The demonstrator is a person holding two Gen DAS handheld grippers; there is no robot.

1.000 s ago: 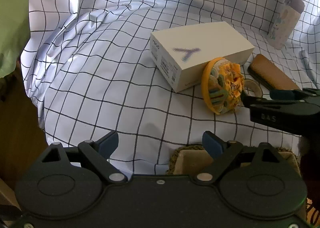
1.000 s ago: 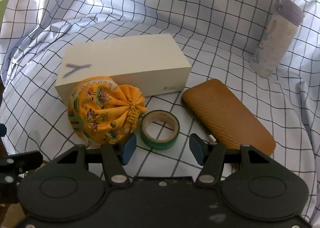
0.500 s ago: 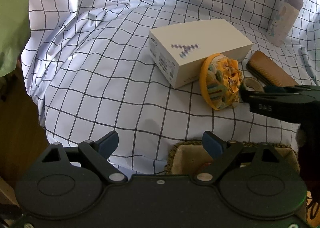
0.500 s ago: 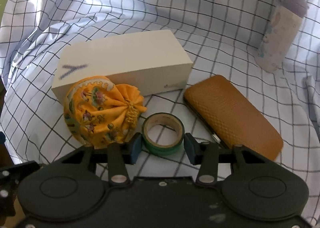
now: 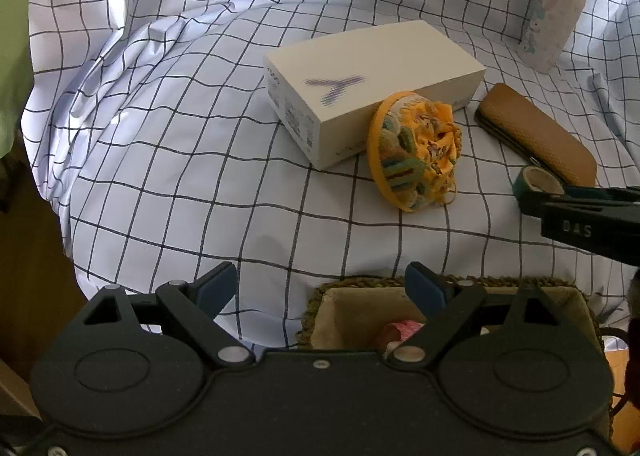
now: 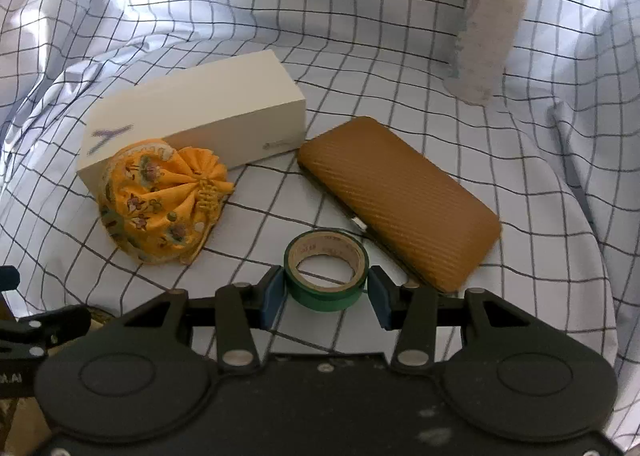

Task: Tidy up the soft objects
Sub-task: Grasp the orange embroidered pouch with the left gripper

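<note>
My right hand-held gripper (image 6: 325, 292) closed in since a second ago: pads now touch green tape roll (image 6: 326, 270) both sides. Left hand-held gripper (image 5: 320, 288) wide open, empty, over basket (image 5: 320, 308). Soft yellow pouch (image 6: 162, 203) waits beside white box (image 6: 192, 123). Tape likely goes first.

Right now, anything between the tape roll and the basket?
Nothing lies on the cloth between the green tape roll, held by the right tool, and the basket. But the open left tool hangs over the basket's mouth and may crowd the drop.
</note>
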